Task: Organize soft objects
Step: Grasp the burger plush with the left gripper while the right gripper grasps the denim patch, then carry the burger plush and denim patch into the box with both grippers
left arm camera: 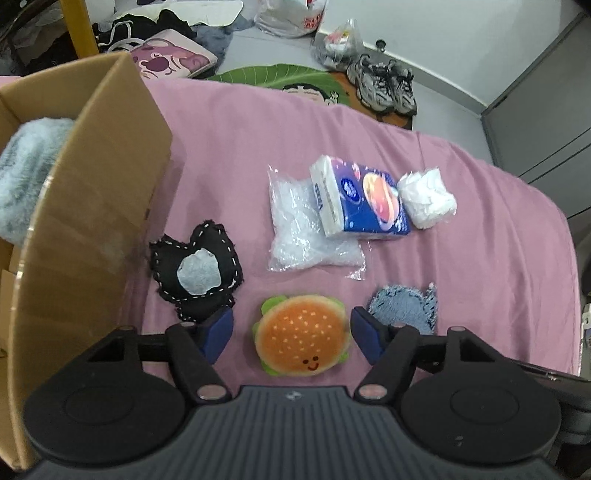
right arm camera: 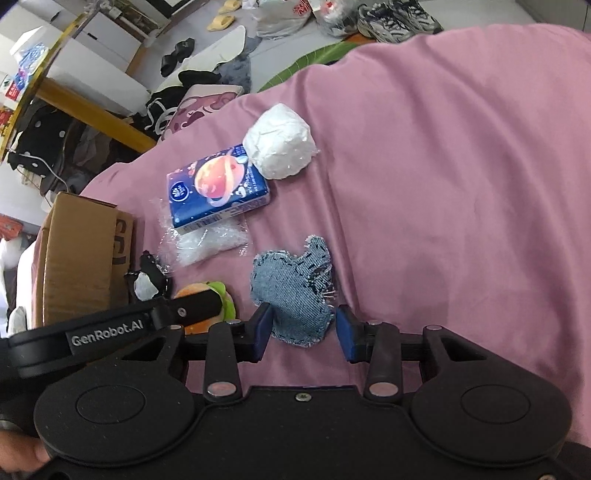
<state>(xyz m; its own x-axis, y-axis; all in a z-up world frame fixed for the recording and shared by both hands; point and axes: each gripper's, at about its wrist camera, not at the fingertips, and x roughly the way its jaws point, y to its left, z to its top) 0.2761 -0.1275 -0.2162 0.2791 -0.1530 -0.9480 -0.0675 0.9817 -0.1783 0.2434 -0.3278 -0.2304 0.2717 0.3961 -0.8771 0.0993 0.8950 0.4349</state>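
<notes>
A hamburger plush lies on the pink bedspread. My left gripper is open, one finger on each side of it. A denim pillow lies on the spread; my right gripper is open around its near end. A black stitched pillow, a bubble-wrap bag, a blue tissue pack and a white wrapped bundle lie beyond. A cardboard box at left holds a fluffy grey item.
The bed edge curves along the far side, with a floor below holding shoes, bags, a green mat and clothes. A grey cabinet stands at the right.
</notes>
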